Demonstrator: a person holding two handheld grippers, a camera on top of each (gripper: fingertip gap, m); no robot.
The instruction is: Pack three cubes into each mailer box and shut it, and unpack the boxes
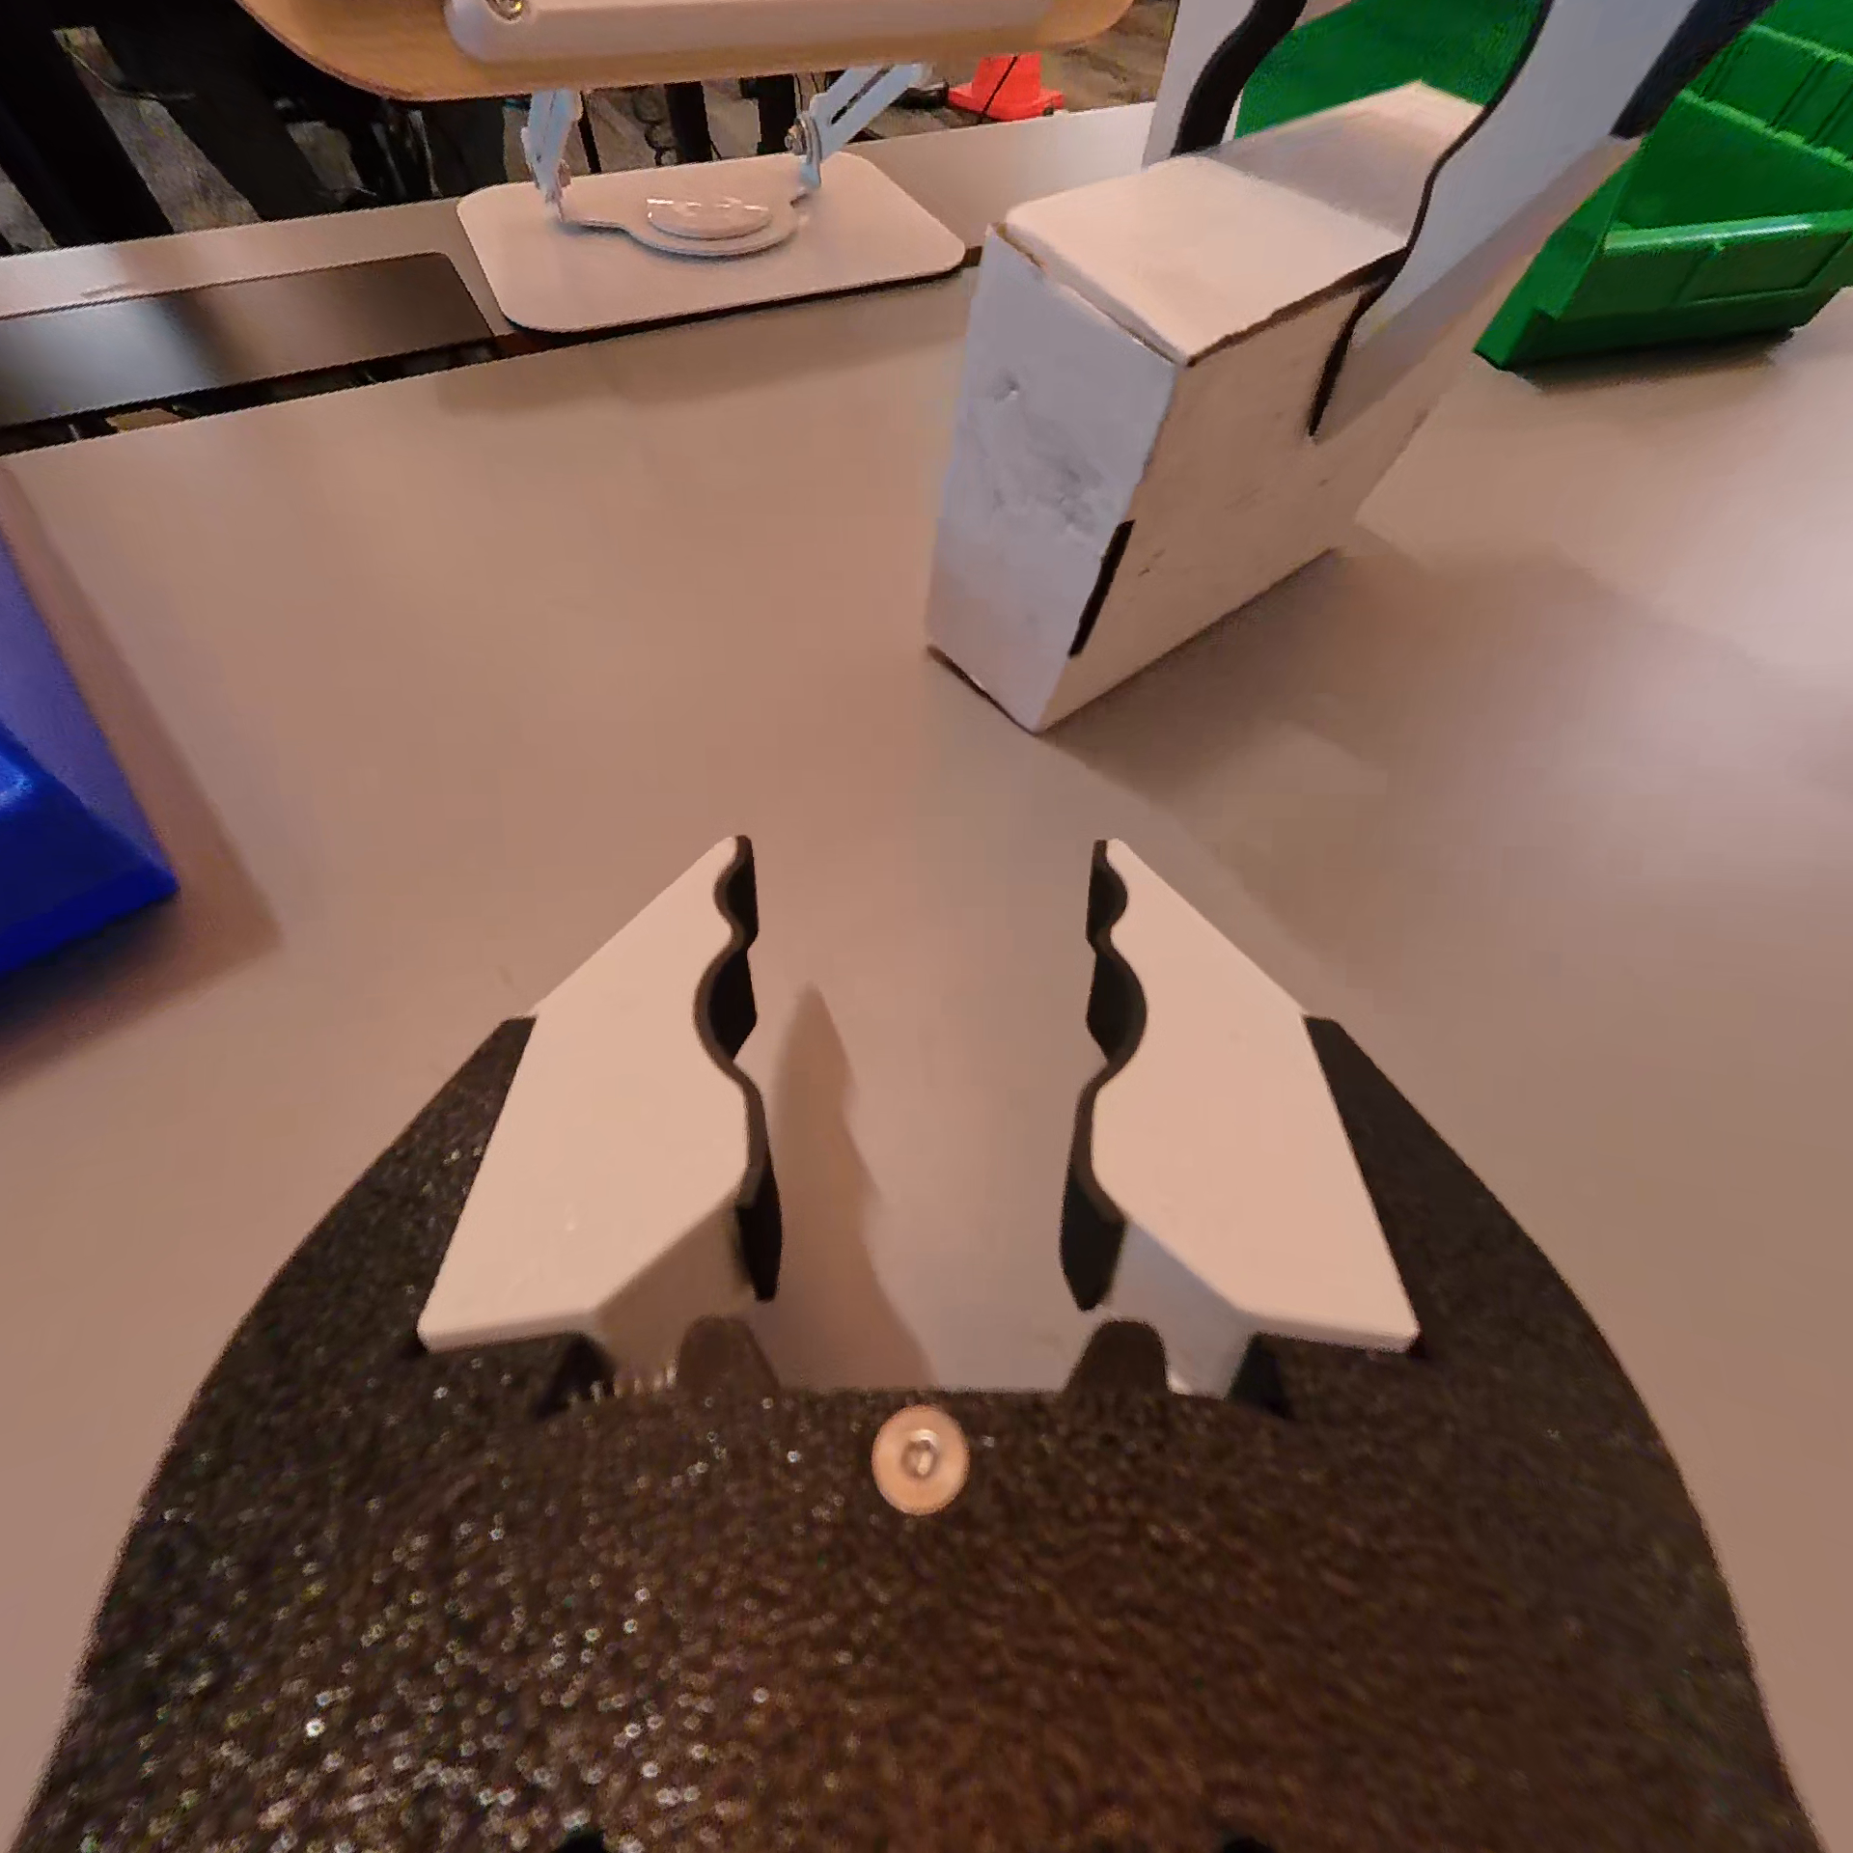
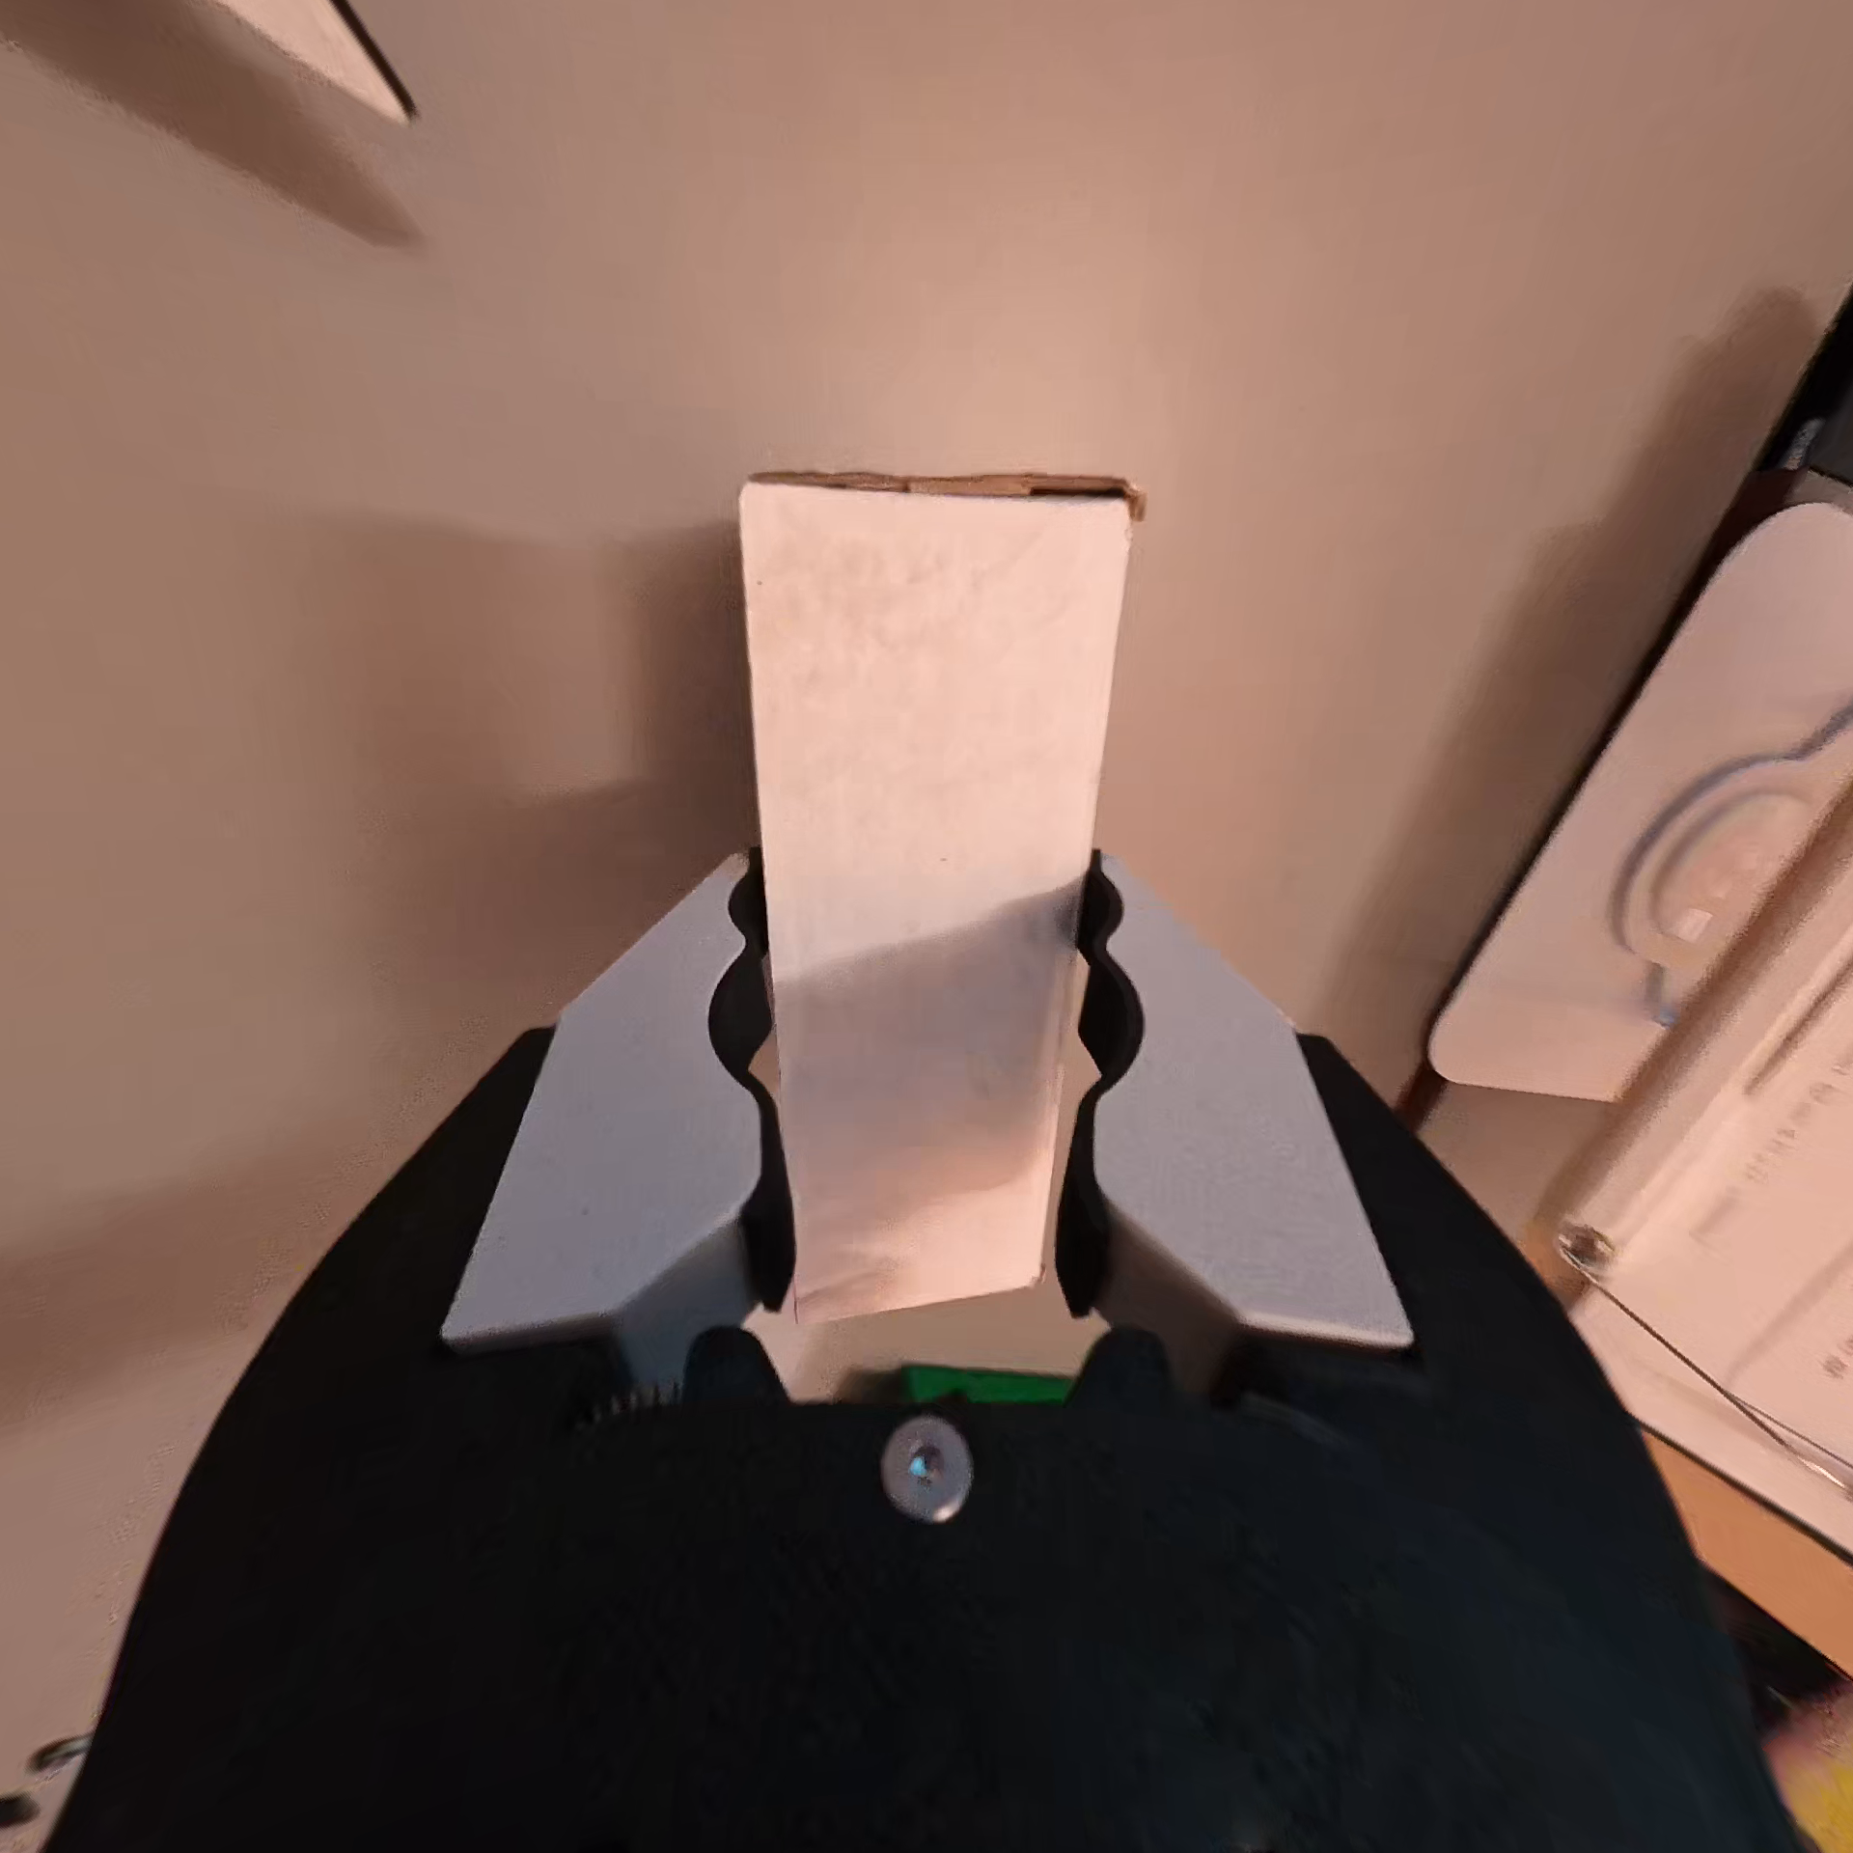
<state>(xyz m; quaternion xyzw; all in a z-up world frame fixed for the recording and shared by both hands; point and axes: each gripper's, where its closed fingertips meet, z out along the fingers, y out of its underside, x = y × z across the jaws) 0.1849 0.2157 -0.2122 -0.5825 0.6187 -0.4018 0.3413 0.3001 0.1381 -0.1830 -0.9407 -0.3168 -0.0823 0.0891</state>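
Resting on the beige worktop [image 1: 602, 652], a closed white mailer box [image 1: 1133, 451] is clamped on edge by the right hand-held gripper [image 2: 922, 1003]. Left hand-held gripper [image 1: 920, 882] is held released above bare worktop, well apart; green bin [image 1: 1705, 231] is seen behind the box

We look across a beige tabletop [image 1: 602, 652] under warm light. At eleven o'clock a white lamp base [image 1: 702, 236] sits on a pale mat [image 1: 882, 251]. At one o'clock, an orange cone [image 1: 1003, 85] on a speckled floor [image 1: 1103, 70] beyond the table's far edge. Dark furniture legs [image 1: 692, 110] at twelve.
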